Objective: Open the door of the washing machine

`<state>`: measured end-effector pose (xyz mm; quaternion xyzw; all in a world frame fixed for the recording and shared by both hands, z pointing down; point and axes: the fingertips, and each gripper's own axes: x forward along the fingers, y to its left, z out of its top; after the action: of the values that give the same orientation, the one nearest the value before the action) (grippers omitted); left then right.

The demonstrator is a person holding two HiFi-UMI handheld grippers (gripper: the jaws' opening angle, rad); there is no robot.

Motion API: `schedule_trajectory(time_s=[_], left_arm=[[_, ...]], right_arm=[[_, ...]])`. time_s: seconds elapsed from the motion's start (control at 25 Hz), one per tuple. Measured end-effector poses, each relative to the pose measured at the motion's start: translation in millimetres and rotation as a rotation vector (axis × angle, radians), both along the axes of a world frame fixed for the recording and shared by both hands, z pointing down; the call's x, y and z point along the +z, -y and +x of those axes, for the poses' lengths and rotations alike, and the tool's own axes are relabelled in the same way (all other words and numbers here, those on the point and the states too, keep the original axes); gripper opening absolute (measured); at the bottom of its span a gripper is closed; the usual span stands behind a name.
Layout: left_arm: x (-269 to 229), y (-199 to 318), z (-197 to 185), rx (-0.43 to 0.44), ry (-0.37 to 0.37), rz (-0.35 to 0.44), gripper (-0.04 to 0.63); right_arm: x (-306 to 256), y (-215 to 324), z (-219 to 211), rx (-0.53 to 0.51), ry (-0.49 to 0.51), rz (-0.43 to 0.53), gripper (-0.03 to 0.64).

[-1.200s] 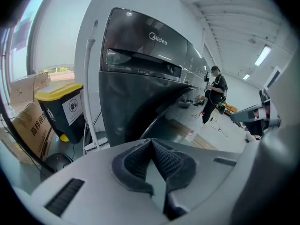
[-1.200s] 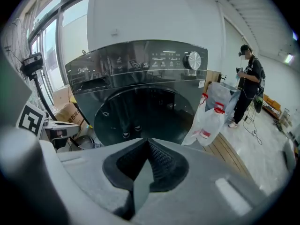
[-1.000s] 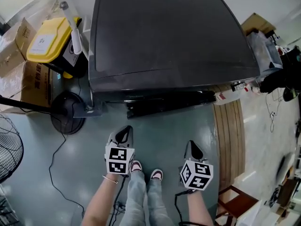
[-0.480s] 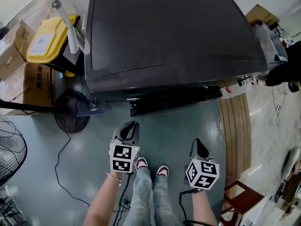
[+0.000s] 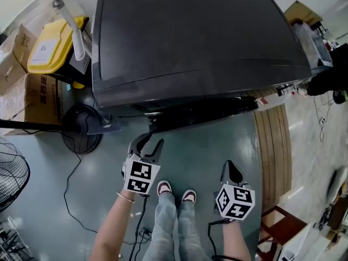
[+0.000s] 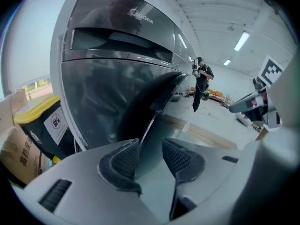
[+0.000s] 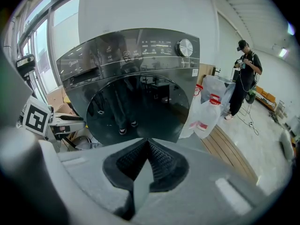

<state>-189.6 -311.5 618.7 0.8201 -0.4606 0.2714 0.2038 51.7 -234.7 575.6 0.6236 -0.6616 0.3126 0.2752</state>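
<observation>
The dark grey washing machine (image 5: pixel 196 42) fills the top of the head view, and its round door (image 5: pixel 201 116) shows as a dark strip along its front. My left gripper (image 5: pixel 148 142) hovers just before the door's left end; its jaws are opening, with nothing pressed between them. In the left gripper view the door's rim (image 6: pixel 140 111) stands beyond the parted pads (image 6: pixel 117 163). My right gripper (image 5: pixel 230 170) is shut and empty, farther back from the machine. Seen from the right gripper view, the whole glossy door (image 7: pixel 136 109) lies ahead of the right gripper (image 7: pixel 148 146).
A yellow-lidded bin (image 5: pixel 46 45) and cardboard boxes (image 5: pixel 22 91) stand left of the machine, beside a fan's round base (image 5: pixel 81 129) with its cable. Wooden boards (image 5: pixel 272 145) lie on the floor at right, with white plastic bags (image 7: pixel 208 107) there. A person (image 7: pixel 243 78) stands far right.
The left gripper's jaws were shut and now stand apart, and the gripper has rolled a little. The right gripper has stayed shut in about the same spot.
</observation>
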Motion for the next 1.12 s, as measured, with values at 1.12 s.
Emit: schedule_trajectory(time_s=[1.12], left_arm=[[15.1, 25.0, 24.4, 0.316, -0.005, 0.093, 0.126]], right_arm=[[24.1, -44.8, 39.1, 0.149, 0.022, -0.02, 0.005]])
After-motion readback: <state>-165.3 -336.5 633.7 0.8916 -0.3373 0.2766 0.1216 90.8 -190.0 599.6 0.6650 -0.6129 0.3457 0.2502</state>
